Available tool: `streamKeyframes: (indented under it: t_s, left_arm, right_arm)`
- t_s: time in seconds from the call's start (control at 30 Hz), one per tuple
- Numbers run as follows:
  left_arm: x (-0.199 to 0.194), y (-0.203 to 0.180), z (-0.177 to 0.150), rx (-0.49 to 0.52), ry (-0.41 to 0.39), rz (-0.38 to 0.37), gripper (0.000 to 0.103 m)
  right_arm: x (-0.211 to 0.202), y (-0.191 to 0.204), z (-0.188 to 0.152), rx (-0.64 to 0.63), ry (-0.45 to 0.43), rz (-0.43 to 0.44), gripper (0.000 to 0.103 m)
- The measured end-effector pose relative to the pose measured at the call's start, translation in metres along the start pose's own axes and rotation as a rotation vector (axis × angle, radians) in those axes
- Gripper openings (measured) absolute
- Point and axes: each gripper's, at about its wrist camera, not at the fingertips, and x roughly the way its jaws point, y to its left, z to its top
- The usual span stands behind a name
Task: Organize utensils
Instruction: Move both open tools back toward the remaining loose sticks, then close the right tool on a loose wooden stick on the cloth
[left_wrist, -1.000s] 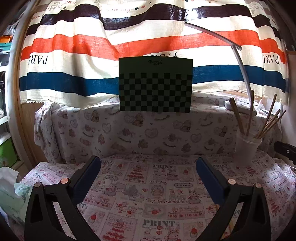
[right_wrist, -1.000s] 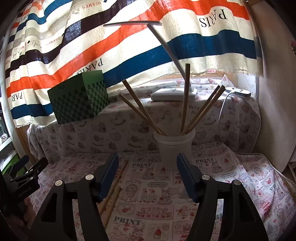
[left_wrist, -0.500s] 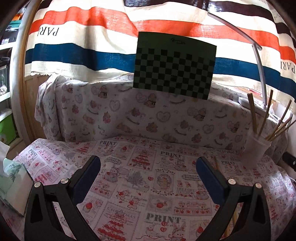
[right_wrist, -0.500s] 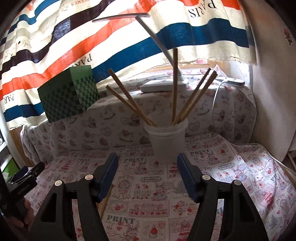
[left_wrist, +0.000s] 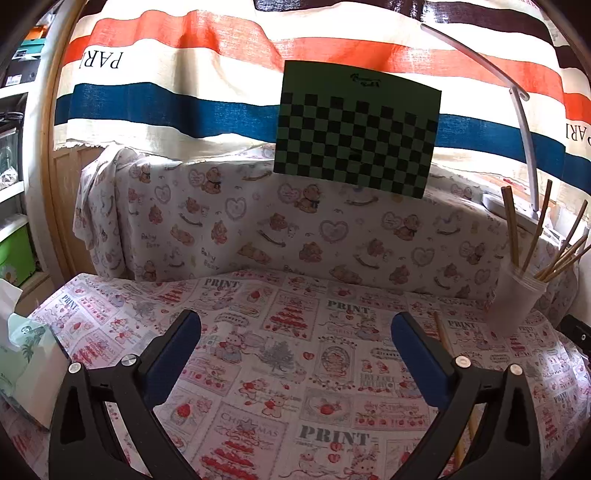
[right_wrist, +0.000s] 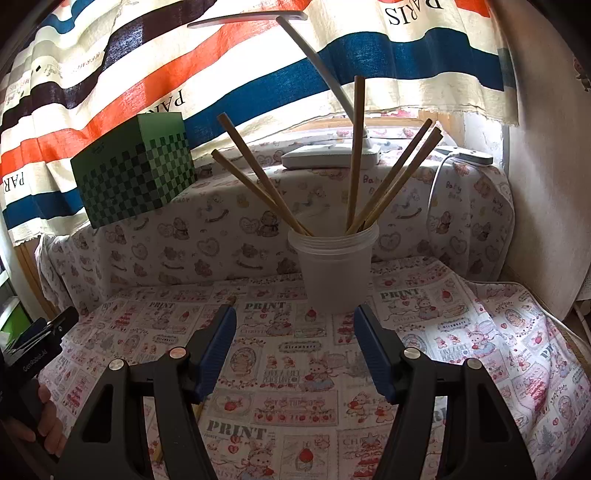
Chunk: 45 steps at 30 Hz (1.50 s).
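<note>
A translucent plastic cup (right_wrist: 336, 273) stands on the printed tablecloth with several wooden chopsticks (right_wrist: 355, 147) fanned out in it. My right gripper (right_wrist: 297, 321) is open just in front of the cup, with nothing between its blue pads. A loose chopstick (right_wrist: 199, 410) lies on the cloth, mostly hidden behind its left finger. In the left wrist view my left gripper (left_wrist: 295, 332) is open wide over bare cloth. The cup (left_wrist: 517, 306) stands far to its right, and a loose chopstick (left_wrist: 441, 332) lies by its right finger.
A green checkered box (left_wrist: 356, 129) sits on the cloth-covered ledge (left_wrist: 221, 221) behind the table. A white lamp base (right_wrist: 328, 155) and its arm stand behind the cup. A tissue pack (left_wrist: 22, 354) lies at the table's left edge. A hand (right_wrist: 48, 435) holds the left gripper's body (right_wrist: 37, 347).
The left gripper tipped downward and shifted, so more tablecloth and a loose chopstick came into view. It has held still for the last half second. The right gripper barely moved.
</note>
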Motion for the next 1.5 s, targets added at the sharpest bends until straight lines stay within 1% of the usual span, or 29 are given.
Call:
streamKeyframes:
  t_s: [0.17, 0.3, 0.33, 0.43, 0.5, 0.63, 0.8, 0.93, 1.03, 1.13, 1.33, 1.5]
  left_arm:
    - [-0.002, -0.004, -0.001, 0.021, -0.003, -0.004, 0.102]
    - [-0.003, -0.004, -0.001, 0.014, 0.008, -0.023, 0.102]
    - [-0.003, -0.005, -0.001, 0.014, 0.005, -0.023, 0.102]
    - [-0.004, -0.006, -0.001, 0.024, -0.008, -0.014, 0.102]
    - [-0.004, -0.007, -0.002, 0.033, -0.009, -0.004, 0.102]
    - [-0.005, -0.008, -0.002, 0.034, -0.006, -0.013, 0.102]
    - [-0.01, -0.011, -0.002, 0.036, -0.009, -0.022, 0.102]
    - [-0.012, -0.018, -0.005, 0.074, -0.022, -0.009, 0.102]
    - [-0.012, -0.022, -0.006, 0.08, -0.007, -0.035, 0.102]
    - [-0.012, -0.024, -0.007, 0.092, -0.009, -0.029, 0.102]
    - [-0.014, -0.023, -0.006, 0.08, -0.015, -0.029, 0.102]
    - [-0.01, -0.016, -0.005, 0.041, 0.016, -0.042, 0.102]
  right_arm:
    - [0.001, 0.0, -0.001, 0.004, 0.006, -0.005, 0.069]
    - [0.008, 0.001, -0.002, 0.008, 0.045, 0.015, 0.069]
    - [0.009, 0.001, -0.003, 0.006, 0.062, 0.026, 0.069]
    - [0.022, 0.013, -0.009, -0.053, 0.176, 0.115, 0.069]
    - [0.026, 0.025, -0.015, -0.101, 0.203, 0.124, 0.069]
    - [0.031, 0.049, -0.031, -0.21, 0.256, 0.149, 0.069]
    - [0.038, 0.072, -0.053, -0.298, 0.384, 0.215, 0.069]
    - [0.035, 0.083, -0.061, -0.357, 0.37, 0.182, 0.069]
    - [0.035, 0.084, -0.063, -0.358, 0.373, 0.165, 0.069]
    - [0.034, 0.085, -0.063, -0.364, 0.373, 0.154, 0.069]
    - [0.043, 0.081, -0.061, -0.365, 0.402, 0.129, 0.069]
    - [0.047, 0.078, -0.061, -0.34, 0.413, 0.104, 0.069]
